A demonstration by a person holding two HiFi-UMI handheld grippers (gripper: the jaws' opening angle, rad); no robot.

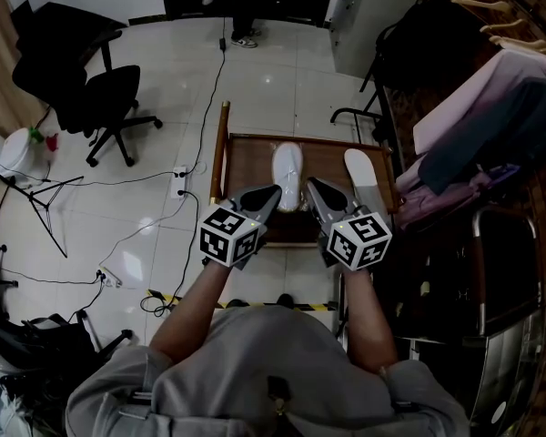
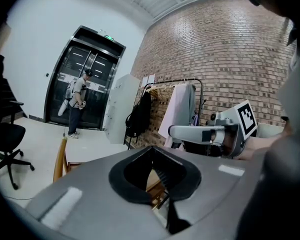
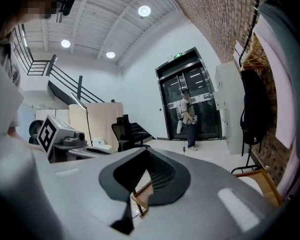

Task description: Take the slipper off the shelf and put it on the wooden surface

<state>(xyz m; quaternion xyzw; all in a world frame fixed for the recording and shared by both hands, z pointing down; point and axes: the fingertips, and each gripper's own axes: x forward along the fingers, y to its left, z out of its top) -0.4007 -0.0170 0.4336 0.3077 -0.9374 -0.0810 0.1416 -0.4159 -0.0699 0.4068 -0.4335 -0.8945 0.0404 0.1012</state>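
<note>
Both tools are held out level, side by side, over a low wooden piece of furniture. The left hand-held gripper (image 1: 273,191) is closed, its grey jaws brought together to a point with nothing between them. The right hand-held gripper (image 1: 312,184) is closed the same way and is just as empty. No contact with anything is seen.

The slipper (image 1: 287,173) is found just beyond the two tips, lying lengthwise on a dark brown wooden board (image 1: 246,167). The board is bounded by a paler wooden frame (image 1: 222,148). A second slipper (image 1: 364,178) is seen to the right on the same board, well apart from the first. Whether this board is the shelf or the landing place cannot be told from above.

Shapes and finishes are easily read. Both slippers are long white ovals with rounded ends and a smooth, pale top. The board looks hard and flat with a dull sheen, and the tiled floor (image 1: 164,198) around it is glossy.

On handling, the slipper is judged to be light and soft, with a sole that would bend if it is pinched at one end. The best hold would probably be taken across a side edge near the middle, or on the upper band if there is one. That way it should hang evenly and not fold. The smooth top may prove slippery, so a firm pinch would be wanted. The jaws would have to be opened first.
</note>
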